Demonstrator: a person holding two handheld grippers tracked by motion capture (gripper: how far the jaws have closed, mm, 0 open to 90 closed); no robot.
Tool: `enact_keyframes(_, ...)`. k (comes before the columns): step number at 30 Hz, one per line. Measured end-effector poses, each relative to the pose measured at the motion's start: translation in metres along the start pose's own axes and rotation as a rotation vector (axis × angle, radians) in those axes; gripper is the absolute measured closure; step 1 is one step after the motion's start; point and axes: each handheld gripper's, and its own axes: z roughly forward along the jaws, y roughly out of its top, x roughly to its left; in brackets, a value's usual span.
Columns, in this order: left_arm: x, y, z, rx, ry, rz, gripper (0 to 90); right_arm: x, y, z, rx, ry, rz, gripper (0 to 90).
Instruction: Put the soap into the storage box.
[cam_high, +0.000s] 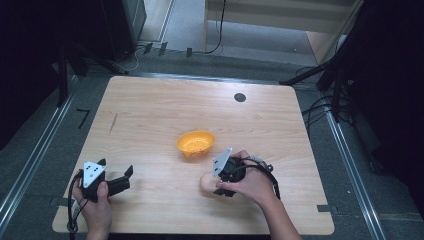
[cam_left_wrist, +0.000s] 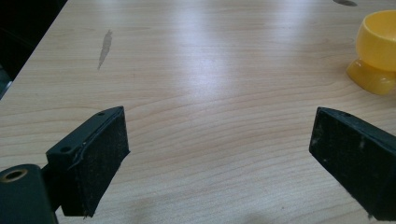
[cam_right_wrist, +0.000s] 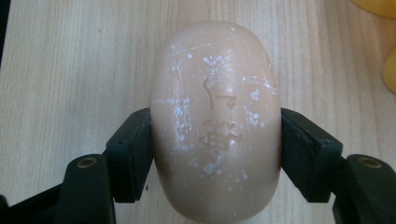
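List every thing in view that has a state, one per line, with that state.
Soap bar: clamped between the right gripper's jaws, low over the table.
Right gripper: shut on the soap bar.
Left gripper: jaws wide open, nothing between them.
Yellow dish: upright on the table, nothing visible inside.

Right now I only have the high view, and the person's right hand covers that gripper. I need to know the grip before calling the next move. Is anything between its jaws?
Observer: Yes, the right gripper is shut on a pale peach oval bar of soap, one pad on each long side.
Operator: Any marks on it?
Observer: A stamped emblem and white flecks on top.
Operator: And the left gripper?
Observer: The left gripper is open over bare wooden table.
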Motion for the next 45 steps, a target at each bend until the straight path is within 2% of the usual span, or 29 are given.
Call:
enact_keyframes(7,0.0,0.0,0.0,0.0,0.0,-0.001,5.1,-0.003,0.003,-0.005,0.004,-0.005,-0.021,33.4)
enact_keyframes(10,0.0,0.0,0.0,0.0,0.001,-0.003,5.1,-0.006,0.008,-0.008,0.016,-0.009,-0.054,33.4)
enact_keyframes(17,0.0,0.0,0.0,0.0,0.0,-0.005,5.1,-0.012,0.013,-0.01,0.029,-0.001,-0.05,33.4)
enact_keyframes(21,0.001,0.0,0.0,-0.002,-0.002,-0.007,5.1,-0.017,0.018,-0.014,0.015,0.011,-0.065,33.4)
enact_keyframes(31,0.0,0.0,0.0,-0.001,0.0,-0.005,5.1,-0.03,0.026,-0.026,-0.012,0.015,-0.065,33.3)
enact_keyframes(45,0.001,0.0,0.0,0.001,-0.002,-0.009,5.1,-0.045,0.04,-0.033,-0.008,0.006,-0.095,33.3)
